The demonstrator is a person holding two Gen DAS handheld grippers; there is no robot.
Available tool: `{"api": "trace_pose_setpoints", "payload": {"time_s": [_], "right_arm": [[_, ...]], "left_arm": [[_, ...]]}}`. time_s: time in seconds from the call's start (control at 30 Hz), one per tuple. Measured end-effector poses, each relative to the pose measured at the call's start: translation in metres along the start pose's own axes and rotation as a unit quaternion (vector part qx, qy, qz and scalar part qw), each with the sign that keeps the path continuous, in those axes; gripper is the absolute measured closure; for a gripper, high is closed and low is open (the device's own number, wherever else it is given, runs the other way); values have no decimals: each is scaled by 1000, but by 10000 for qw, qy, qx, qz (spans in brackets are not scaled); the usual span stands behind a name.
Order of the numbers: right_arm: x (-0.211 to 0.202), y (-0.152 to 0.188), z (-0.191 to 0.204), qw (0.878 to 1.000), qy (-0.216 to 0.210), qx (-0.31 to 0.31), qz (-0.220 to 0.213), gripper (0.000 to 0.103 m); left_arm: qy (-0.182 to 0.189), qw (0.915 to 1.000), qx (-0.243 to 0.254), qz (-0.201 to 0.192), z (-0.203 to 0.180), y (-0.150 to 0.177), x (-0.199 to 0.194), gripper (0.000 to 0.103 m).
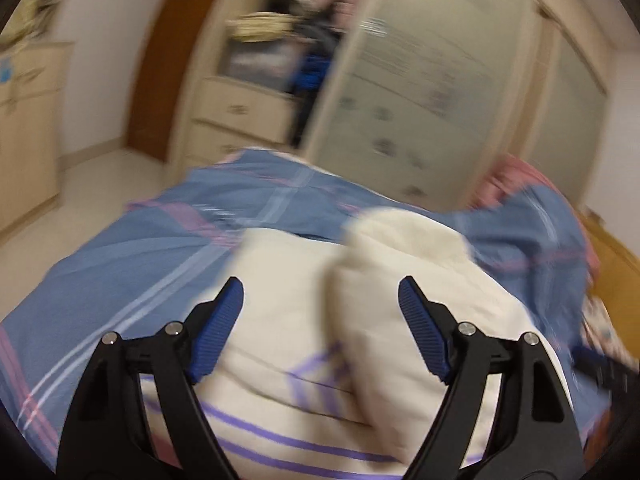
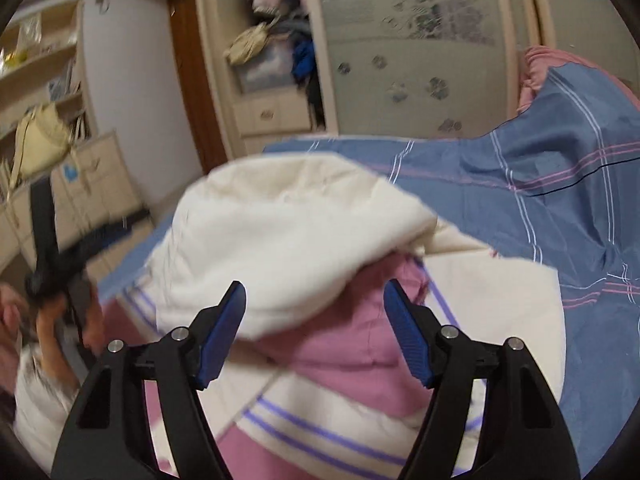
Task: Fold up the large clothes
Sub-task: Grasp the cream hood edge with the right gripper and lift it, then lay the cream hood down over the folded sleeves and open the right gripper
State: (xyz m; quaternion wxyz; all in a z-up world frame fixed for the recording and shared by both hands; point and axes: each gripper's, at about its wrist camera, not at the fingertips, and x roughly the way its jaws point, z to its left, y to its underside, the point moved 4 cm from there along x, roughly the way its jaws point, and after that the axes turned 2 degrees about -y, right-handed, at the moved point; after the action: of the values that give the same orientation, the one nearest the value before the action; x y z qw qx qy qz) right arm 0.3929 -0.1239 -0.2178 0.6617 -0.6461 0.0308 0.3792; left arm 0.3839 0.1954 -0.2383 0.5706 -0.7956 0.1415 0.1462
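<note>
The garment (image 2: 304, 240) I'm working on is a cream hooded top with pink panels and purple stripes, lying bunched on the blue checked bedcover (image 2: 540, 200). Its hood or upper part is flopped over the pink body, not flat. From my left wrist view the same top (image 1: 280, 280) shows as a cream mound with purple lines, sitting right in front of the fingers.

My left gripper (image 1: 320, 328) has its jaws wide apart with nothing pinched; cloth lies below them, not between the pads. My right gripper (image 2: 314, 332) is likewise open and empty, hovering above the pink section.

I judge I'm between folds — one flap laid over, neither claw holding. The next move calls for finding a clean edge or corner, closing on a single layer, and drawing it across without dragging the pile.

Much is hard to read — the left view is smeared with blur, so seams and sleeves are lost. The lower hem is cut off behind my grippers. At the left edge of the right view I see a hand (image 2: 52, 320) on the other gripper's handle, blurred. The wardrobe (image 2: 400, 60) behind stands open.
</note>
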Motion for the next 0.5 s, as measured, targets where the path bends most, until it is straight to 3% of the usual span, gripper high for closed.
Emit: {"api": "trace_pose_setpoints", "payload": {"time_s": [0.13, 0.2, 0.27, 0.3, 0.4, 0.5], "right_arm": [[27, -20, 11, 9996, -258, 136, 5, 40], [64, -7, 10, 9974, -95, 162, 696, 40], [101, 29, 10, 9867, -25, 197, 1613, 40], [115, 47, 8, 9830, 65, 142, 1831, 40], [109, 58, 16, 9844, 135, -268, 1731, 39], [85, 31, 17, 9878, -123, -72, 1549, 40]], "left_arm": [[264, 9945, 978, 252, -53, 21, 10, 23], [302, 9939, 968, 431, -56, 27, 17, 23], [412, 9954, 683, 533, -47, 26, 21, 23], [438, 9959, 547, 576, -43, 25, 23, 23], [515, 9944, 385, 833, -32, 28, 29, 23], [358, 9899, 577, 1241, -35, 42, 40, 23]]}}
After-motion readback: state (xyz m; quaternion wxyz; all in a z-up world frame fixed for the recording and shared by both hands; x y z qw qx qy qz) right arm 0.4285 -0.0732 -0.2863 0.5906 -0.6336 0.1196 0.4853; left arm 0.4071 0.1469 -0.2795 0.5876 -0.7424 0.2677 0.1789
